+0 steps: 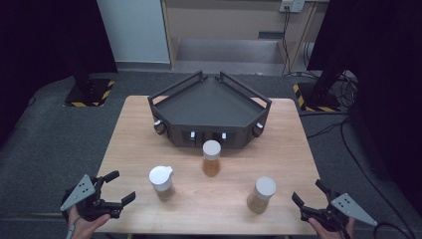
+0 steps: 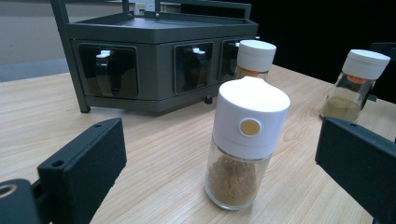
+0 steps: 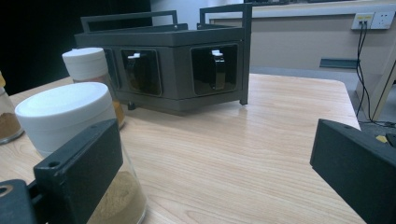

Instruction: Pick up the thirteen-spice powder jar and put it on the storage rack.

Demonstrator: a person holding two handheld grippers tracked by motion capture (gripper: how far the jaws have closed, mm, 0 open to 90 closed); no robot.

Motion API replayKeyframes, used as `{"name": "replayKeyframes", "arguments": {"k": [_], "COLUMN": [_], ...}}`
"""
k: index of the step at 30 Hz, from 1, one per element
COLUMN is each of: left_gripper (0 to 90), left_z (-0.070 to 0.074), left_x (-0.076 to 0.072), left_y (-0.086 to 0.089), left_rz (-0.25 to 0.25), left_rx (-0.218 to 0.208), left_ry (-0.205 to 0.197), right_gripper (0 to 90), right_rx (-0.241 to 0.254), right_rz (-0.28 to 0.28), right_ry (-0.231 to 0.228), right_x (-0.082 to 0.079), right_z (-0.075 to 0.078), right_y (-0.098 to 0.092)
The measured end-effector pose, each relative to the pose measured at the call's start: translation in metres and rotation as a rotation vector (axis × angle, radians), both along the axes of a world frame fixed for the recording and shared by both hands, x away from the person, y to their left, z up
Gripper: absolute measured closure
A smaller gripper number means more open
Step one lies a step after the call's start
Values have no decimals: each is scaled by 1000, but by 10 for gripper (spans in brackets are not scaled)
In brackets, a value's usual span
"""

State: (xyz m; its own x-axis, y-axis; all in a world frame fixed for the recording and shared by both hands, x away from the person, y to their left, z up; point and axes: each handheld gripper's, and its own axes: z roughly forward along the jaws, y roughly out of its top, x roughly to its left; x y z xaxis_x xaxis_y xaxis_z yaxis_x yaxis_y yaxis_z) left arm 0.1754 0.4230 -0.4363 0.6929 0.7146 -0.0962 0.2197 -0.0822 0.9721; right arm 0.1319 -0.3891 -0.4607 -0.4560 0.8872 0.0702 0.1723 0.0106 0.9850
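Jars on the surface (image 1: 134, 114), three of them, and both grippers are parked at the near edge with jaws spread wide, nothing held. The left gripper (image 1: 119, 186) faces the near-left jar (image 1: 162, 182), which stands upright just beyond its jaws; in the left gripper view that jar (image 2: 244, 142) sits between the two black jaws but slightly right of centre. So the sensible play, I'd say: slide forward, shift a touch right to centre it, and close on the clear glass body below the cap, not on the cap itself.

The right gripper (image 1: 309, 193) has the near-right jar (image 1: 262, 194) ahead and to its left, partly behind its left jaw in its own view, so it needs to swing left before closing.

Materials now. Clear, smooth round glass, likely slippery, with tan powder filling the lower half. White plastic caps; the left one has a pouring lip and a small yellow button. The middle jar (image 1: 211, 157) holds darker orange contents and stands just before the dark rack (image 1: 211, 102), an angular metal piece with recessed slots along its front.
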Motion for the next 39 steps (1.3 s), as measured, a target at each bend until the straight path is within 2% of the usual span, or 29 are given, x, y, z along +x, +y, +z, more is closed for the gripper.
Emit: {"name": "replayKeyframes", "arguments": {"k": [2,4,6,7,9,12,16,19,24,39], "left_gripper": [5,4,2,2,3,8,6,5,3,0], "left_z": [3,10,17,20,32,45,63,80,101,138], "left_x": [1,2,3,4,5,5,9,13,20,41], "left_y": [0,1,3,4,4,6,11,11,7,-6], "left_rz": [-7,-12,-18,-23,-22,-26,-42,-52,-76,-124], "left_rx": [3,31,32,33,60,73,65,104,159,251], "left_ry": [-1,3,12,16,30,21,24,29,38,73], "right_gripper": [27,26,25,25,25,25,25,26,26,25], "right_rx": [1,7,10,8,9,12,16,15,20,23], "right_rz": [-3,-6,-8,-7,-6,-9,-12,-12,-14,-9], "right_ry": [-1,1,1,0,2,1,-1,-1,1,0], "right_x": [0,0,0,0,0,0,-1,-1,-1,0], "right_z": [0,-1,-1,-1,-1,-2,-2,-2,-2,-2], "right_y": [0,-1,0,0,0,-1,-1,-1,-1,-2]}}
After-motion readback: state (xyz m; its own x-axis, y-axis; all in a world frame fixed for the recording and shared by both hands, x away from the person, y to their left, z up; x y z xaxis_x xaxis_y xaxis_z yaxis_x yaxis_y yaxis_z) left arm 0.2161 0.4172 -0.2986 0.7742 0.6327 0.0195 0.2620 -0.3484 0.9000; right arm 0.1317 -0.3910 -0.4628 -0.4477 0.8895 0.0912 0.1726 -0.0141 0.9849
